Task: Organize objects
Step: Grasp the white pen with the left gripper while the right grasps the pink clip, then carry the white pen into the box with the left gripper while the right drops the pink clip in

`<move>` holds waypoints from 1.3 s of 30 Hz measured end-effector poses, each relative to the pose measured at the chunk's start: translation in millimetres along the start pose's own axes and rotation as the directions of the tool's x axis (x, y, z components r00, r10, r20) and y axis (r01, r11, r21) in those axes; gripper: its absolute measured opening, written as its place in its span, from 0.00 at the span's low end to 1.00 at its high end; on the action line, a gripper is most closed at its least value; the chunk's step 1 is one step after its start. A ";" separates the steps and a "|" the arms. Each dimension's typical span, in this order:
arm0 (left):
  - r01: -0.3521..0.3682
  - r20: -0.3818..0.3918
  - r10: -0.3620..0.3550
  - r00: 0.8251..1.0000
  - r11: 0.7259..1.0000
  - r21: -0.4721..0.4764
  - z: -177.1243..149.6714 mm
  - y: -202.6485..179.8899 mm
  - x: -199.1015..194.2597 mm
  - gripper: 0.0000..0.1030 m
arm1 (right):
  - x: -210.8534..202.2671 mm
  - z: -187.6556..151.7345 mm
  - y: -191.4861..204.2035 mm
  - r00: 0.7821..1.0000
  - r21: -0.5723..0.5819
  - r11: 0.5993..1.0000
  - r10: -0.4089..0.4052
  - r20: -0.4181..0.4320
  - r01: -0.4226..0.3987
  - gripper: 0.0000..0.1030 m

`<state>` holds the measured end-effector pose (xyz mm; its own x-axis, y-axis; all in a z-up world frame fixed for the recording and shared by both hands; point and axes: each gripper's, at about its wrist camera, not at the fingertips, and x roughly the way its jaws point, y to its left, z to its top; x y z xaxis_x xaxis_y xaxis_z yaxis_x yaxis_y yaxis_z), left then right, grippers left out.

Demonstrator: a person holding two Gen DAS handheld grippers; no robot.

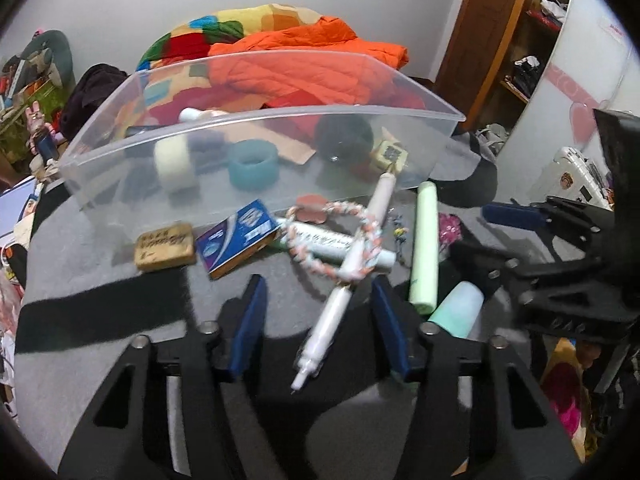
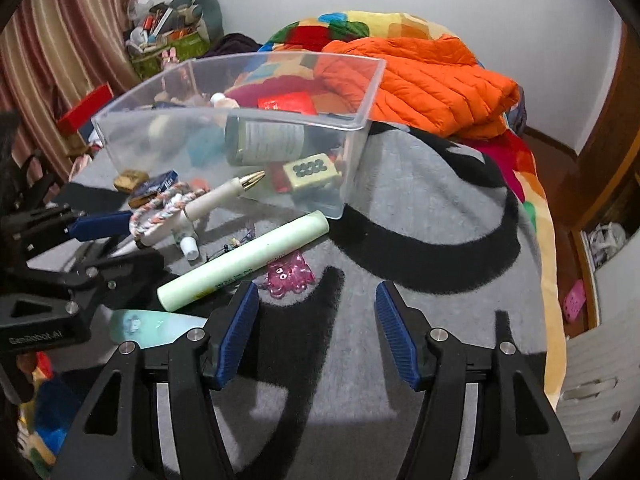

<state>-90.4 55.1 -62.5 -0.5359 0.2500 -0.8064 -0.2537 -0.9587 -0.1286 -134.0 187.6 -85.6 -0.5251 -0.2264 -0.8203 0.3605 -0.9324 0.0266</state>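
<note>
A white pen (image 1: pixel 326 320) lies slanted on the grey blanket between the blue pads of my left gripper (image 1: pixel 318 284), which stands open around it without touching. A pink-and-white braided ring (image 1: pixel 362 220) is looped over the pen. My right gripper (image 2: pixel 316 288) is open over bare blanket, with a pink octopus toy (image 2: pixel 290 276) just ahead of its left finger. A long pale-green tube (image 2: pixel 244 260) lies beside it. The clear plastic bin (image 1: pixel 256 112) behind holds tape rolls, a dark ball and a dice cube. In the right wrist view the left gripper (image 2: pixel 128 246) straddles the pen (image 2: pixel 224 196).
A tan block (image 1: pixel 164 246), a blue box (image 1: pixel 236 238), a white tube (image 1: pixel 328 242) and a mint cup (image 1: pixel 460 308) lie in front of the bin. An orange jacket (image 2: pixel 432 80) and a patchwork quilt sit behind it. The blanket drops off at the right.
</note>
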 end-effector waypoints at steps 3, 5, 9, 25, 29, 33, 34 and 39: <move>0.006 0.004 -0.006 1.000 1.000 0.016 1.5 -4.2 3.0 0.42 | 5.5 3.4 4.8 1.000 -0.024 1.000 0.002 0.010 -0.002 0.49; 0.001 0.010 -0.002 1.000 1.000 0.031 1.7 -7.2 4.6 0.39 | 6.5 5.4 5.9 1.000 -0.030 0.999 0.026 0.014 -0.025 0.40; 0.010 0.011 -0.010 1.000 0.999 0.034 3.5 -7.3 5.4 0.22 | 5.8 4.9 10.6 0.999 -0.044 0.998 0.045 0.028 -0.044 0.22; 0.060 0.080 -0.060 0.995 0.998 0.010 -1.2 -6.0 -35.6 0.10 | -45.9 11.9 -0.6 0.987 0.048 0.998 0.028 0.160 -0.036 0.22; 0.054 0.110 -0.056 0.992 0.998 0.017 -1.0 -6.9 -49.1 0.10 | -61.9 17.4 -0.2 0.979 0.049 0.998 0.023 0.200 -0.033 0.22; 0.053 0.149 -0.055 0.987 0.998 0.019 0.1 -6.9 -66.4 0.10 | -77.5 26.1 0.9 0.969 0.051 0.998 0.019 0.245 -0.033 0.22; 0.052 0.161 -0.054 0.986 0.998 0.019 1.2 -6.5 -71.2 0.10 | -80.1 28.3 0.6 0.967 0.052 0.998 0.020 0.254 -0.035 0.22; 0.057 0.209 -0.056 0.976 0.998 0.004 9.1 -2.0 -89.9 0.10 | -99.3 42.8 1.5 0.948 0.055 0.998 0.017 0.318 -0.036 0.22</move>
<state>-49.1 35.7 15.5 -0.6773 0.3262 -0.6595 -0.2865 -0.9425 -0.1720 -114.3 196.6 20.3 -0.7368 -0.3200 -0.5956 0.3364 -0.9376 0.0876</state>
